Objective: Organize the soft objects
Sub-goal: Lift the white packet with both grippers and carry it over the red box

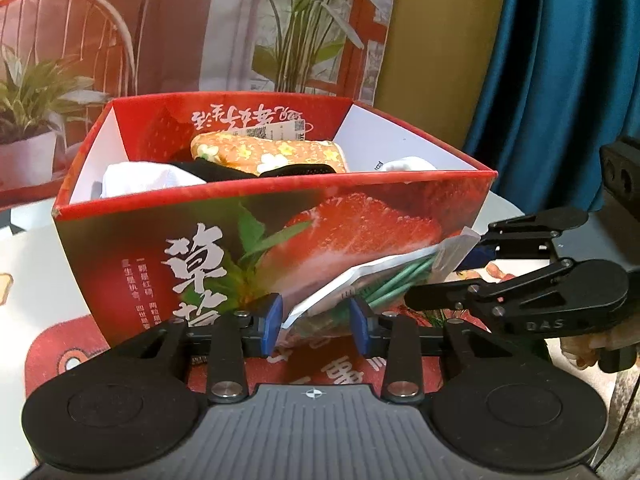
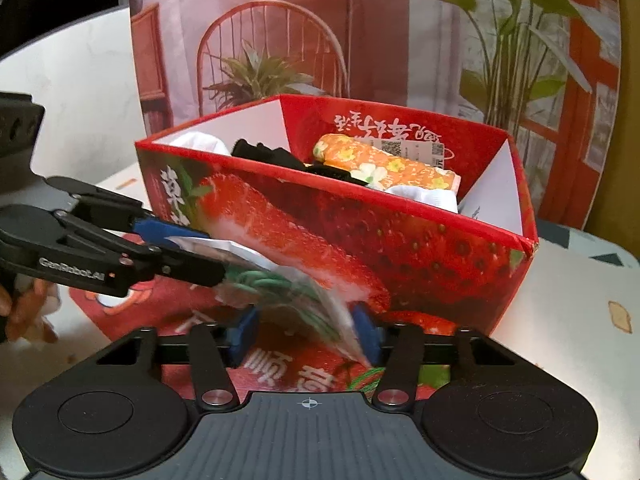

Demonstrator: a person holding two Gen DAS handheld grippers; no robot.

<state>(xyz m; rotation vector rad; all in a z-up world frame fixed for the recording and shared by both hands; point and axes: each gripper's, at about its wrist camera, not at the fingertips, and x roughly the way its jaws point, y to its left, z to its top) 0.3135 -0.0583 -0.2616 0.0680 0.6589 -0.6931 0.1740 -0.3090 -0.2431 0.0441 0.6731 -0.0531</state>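
A clear plastic packet (image 1: 384, 276) (image 2: 280, 284) with green strands inside hangs in front of the red strawberry box (image 1: 160, 240) (image 2: 440, 248). My left gripper (image 1: 317, 324) (image 2: 208, 254) is shut on one end of the packet. The other end sits between the blue pads of my right gripper (image 2: 306, 336) (image 1: 448, 270), which is shut on it. Inside the box lie an orange flowered cloth (image 1: 272, 154) (image 2: 384, 164) with a paper tag, a black cloth (image 1: 224, 172) (image 2: 272, 156) and white cloths (image 1: 136, 180) (image 2: 424, 196).
The box stands on a red printed mat (image 1: 60, 352) (image 2: 280, 368) on a white table (image 2: 580, 320). A printed backdrop (image 1: 200, 40) of a chair and plants rises close behind. A blue curtain (image 1: 560, 80) hangs at the right. A person's hand (image 2: 24, 312) grips the left handle.
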